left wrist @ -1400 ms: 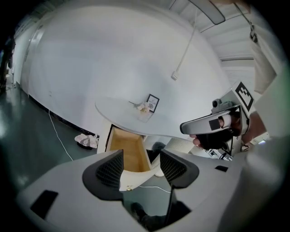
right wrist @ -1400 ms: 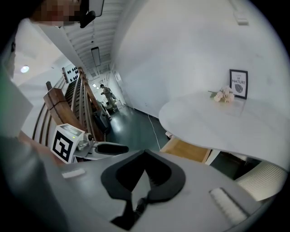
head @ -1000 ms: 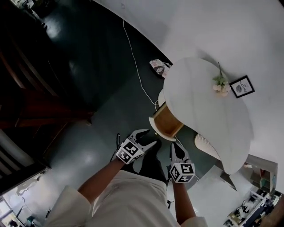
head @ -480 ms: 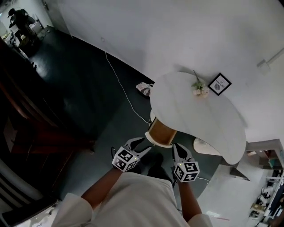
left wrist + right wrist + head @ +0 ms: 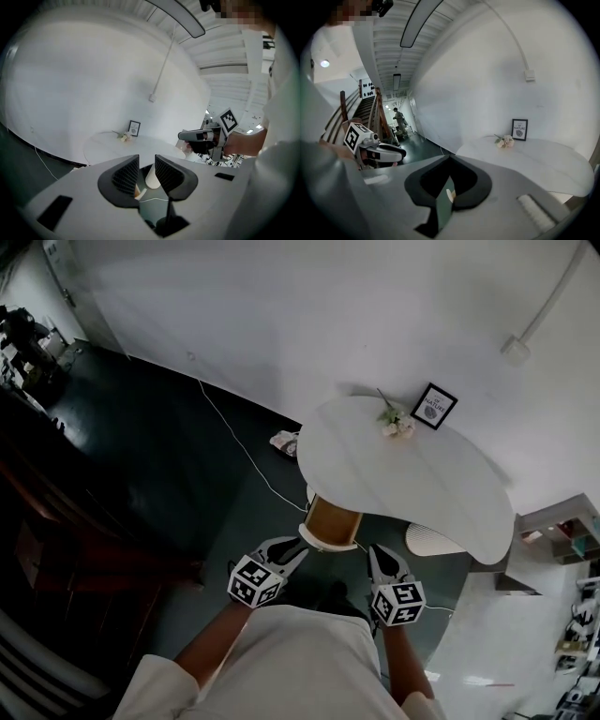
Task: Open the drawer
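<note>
left gripper (image 5: 296,548) before the torso, jaws closing on nothing; right gripper (image 5: 377,553) beside it, jaws together

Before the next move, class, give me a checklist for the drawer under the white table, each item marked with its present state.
1. Drawer pulled out from under the table: ok, its wooden inside shows.
2. Left gripper empty: ok, jaws closing, nothing between them.
3. Right gripper empty: ok, jaws together on nothing.
4. Flowers and framed picture resting on the tabletop: ok.
5. Drawer contents: cannot tell.
6. Drawer fully extended: cannot tell.
</note>
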### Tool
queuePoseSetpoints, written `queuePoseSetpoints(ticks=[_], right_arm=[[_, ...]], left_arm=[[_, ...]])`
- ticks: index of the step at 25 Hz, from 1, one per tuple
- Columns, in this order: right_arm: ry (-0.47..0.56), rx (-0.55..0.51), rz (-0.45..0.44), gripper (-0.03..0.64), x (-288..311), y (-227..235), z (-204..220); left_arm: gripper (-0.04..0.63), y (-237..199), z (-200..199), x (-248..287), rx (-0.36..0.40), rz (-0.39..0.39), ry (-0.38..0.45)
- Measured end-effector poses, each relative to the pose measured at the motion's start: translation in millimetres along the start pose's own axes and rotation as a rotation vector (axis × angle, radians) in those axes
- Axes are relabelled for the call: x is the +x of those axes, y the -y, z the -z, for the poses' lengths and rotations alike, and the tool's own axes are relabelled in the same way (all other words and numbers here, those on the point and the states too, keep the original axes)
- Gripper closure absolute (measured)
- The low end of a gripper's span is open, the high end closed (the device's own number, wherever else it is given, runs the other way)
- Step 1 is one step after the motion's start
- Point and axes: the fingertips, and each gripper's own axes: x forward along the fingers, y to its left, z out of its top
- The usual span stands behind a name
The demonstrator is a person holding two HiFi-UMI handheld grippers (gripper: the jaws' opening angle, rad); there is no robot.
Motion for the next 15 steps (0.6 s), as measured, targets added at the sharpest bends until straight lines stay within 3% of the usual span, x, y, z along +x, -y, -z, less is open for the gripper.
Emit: queuePoseSetpoints(ticks=[15], right_arm=[[0.052, -0.008, -0.055, 0.606, -58.9, 53.7, -26.0]], left_arm=[[0.588, 55.7, -56.8, 3.0, -0.013, -0.101, 0.154]])
